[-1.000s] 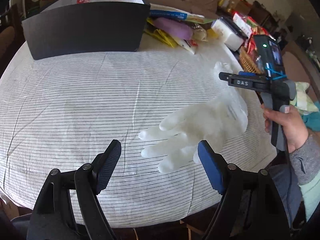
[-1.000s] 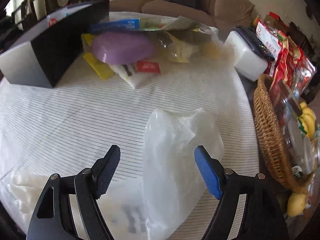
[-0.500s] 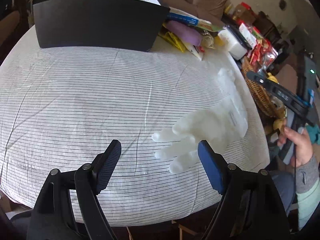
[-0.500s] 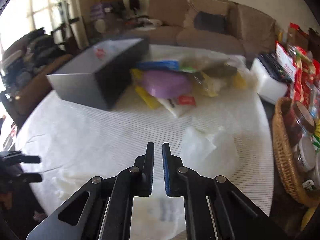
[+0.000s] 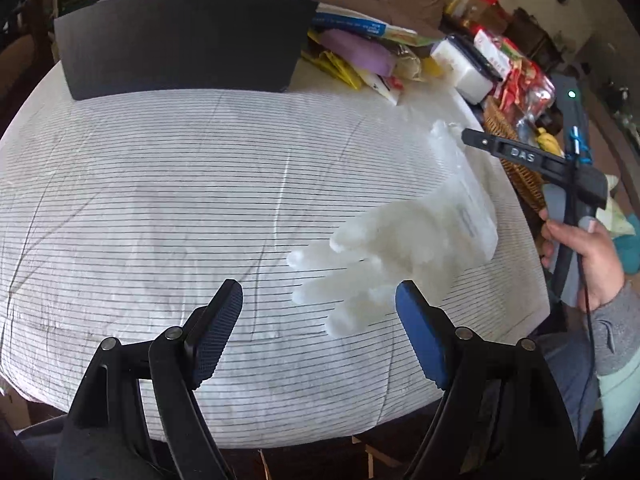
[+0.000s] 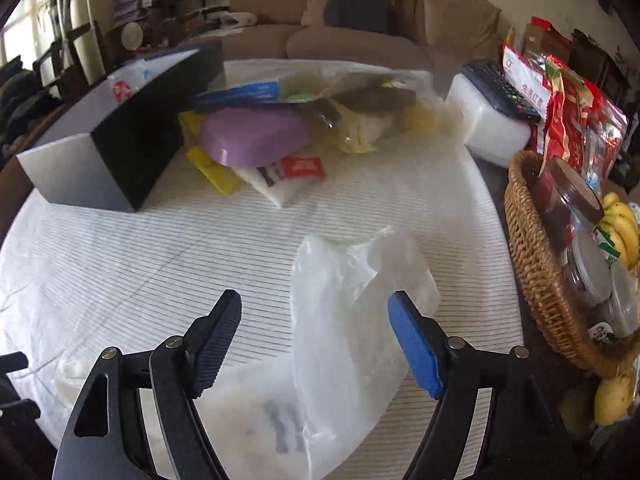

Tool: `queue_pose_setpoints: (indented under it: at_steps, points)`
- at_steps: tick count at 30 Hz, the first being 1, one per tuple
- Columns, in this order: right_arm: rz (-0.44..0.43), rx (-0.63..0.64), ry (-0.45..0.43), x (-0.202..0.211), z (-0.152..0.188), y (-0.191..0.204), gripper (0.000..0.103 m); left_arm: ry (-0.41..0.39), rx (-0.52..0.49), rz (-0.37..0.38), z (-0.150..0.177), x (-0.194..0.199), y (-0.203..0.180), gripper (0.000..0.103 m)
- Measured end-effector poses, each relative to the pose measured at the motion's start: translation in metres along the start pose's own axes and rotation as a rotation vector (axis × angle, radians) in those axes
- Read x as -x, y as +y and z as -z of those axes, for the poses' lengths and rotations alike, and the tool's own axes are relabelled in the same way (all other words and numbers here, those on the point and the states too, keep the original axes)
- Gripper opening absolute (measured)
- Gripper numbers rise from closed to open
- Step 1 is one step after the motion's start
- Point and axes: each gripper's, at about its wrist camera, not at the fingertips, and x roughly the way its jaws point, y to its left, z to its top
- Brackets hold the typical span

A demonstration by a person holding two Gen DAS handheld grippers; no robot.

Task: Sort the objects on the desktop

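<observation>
Sorting is looking barely begun; the glove (image 5: 400,248) is lying on the desk (image 5: 160,200) at about two o'clock of the left tool (image 5: 318,322) (spread, empty); the right tool (image 6: 314,336) is opening over the bag (image 6: 352,320), gripping nothing; the pile (image 6: 272,132) is waiting at twelve o'clock.

one glove pack (image 5: 404,248), one black box (image 5: 180,40), one basket (image 6: 536,272)

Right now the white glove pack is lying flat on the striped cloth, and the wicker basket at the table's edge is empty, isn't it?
Not quite. The wicker basket is not empty: the right wrist view shows jars and snack packets in it, with bananas at its far side. The rest stands: the white glove pack does lie flat on the striped cloth.
</observation>
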Motion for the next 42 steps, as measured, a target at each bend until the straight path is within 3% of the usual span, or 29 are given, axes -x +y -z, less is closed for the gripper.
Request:
queue_pose_setpoints:
  at_steps: [5, 6, 8, 9, 12, 15, 19, 22, 24, 27, 31, 33, 35, 36, 37, 40, 42]
  points:
    - [0.138, 0.045, 0.075, -0.036, 0.003, 0.006, 0.078, 0.01, -0.055, -0.011, -0.012, -0.023, -0.018, 0.077]
    - [0.147, 0.061, 0.086, -0.042, 0.004, 0.005, 0.074, 0.016, -0.062, -0.01, -0.014, -0.027, -0.021, 0.077]
    - [0.132, 0.089, 0.121, -0.053, 0.007, 0.003, 0.039, 0.032, -0.073, -0.016, -0.016, -0.036, -0.023, 0.077]
    - [0.123, 0.079, 0.124, -0.055, 0.008, -0.001, 0.032, 0.039, -0.076, -0.019, -0.017, -0.04, -0.024, 0.077]
    - [0.039, 0.001, 0.088, -0.044, 0.009, -0.017, 0.019, 0.063, -0.08, -0.029, -0.017, -0.05, -0.023, 0.077]
    - [-0.088, -0.025, 0.009, -0.015, 0.011, -0.021, 0.015, 0.064, -0.067, -0.034, -0.015, -0.051, -0.018, 0.077]
    - [-0.271, 0.024, -0.088, 0.043, 0.025, 0.0, 0.012, 0.033, 0.021, 0.024, -0.019, -0.032, 0.0, 0.077]
    - [-0.413, 0.129, -0.132, 0.086, 0.047, 0.036, 0.01, -0.005, 0.091, 0.055, -0.021, -0.011, 0.019, 0.077]
    - [-0.478, 0.224, -0.126, 0.102, 0.064, 0.066, 0.01, -0.03, 0.126, 0.058, -0.02, 0.002, 0.031, 0.077]
    - [-0.535, 0.318, -0.044, 0.097, 0.092, 0.107, 0.01, -0.053, 0.168, 0.058, -0.017, 0.018, 0.044, 0.077]
    - [-0.515, 0.426, 0.109, 0.066, 0.127, 0.137, 0.015, -0.061, 0.156, 0.053, -0.012, 0.028, 0.043, 0.077]
    - [-0.504, 0.435, 0.107, 0.069, 0.135, 0.139, 0.019, -0.049, 0.124, 0.044, -0.01, 0.028, 0.034, 0.077]
    - [-0.497, 0.407, 0.067, 0.085, 0.133, 0.132, 0.043, -0.034, 0.076, 0.037, -0.008, 0.022, 0.019, 0.077]
    - [-0.505, 0.382, 0.043, 0.096, 0.132, 0.126, 0.072, -0.024, 0.054, 0.039, -0.009, 0.018, 0.011, 0.077]
    - [-0.523, 0.356, 0.014, 0.106, 0.13, 0.118, 0.084, -0.009, 0.033, 0.043, -0.009, 0.011, 0.003, 0.077]
    - [-0.594, 0.28, 0.004, 0.124, 0.119, 0.088, 0.085, 0.029, -0.015, 0.006, -0.008, -0.004, -0.015, 0.077]
    - [-0.533, 0.225, -0.023, 0.132, 0.115, 0.066, 0.085, 0.051, -0.052, -0.074, -0.005, -0.015, -0.021, 0.077]
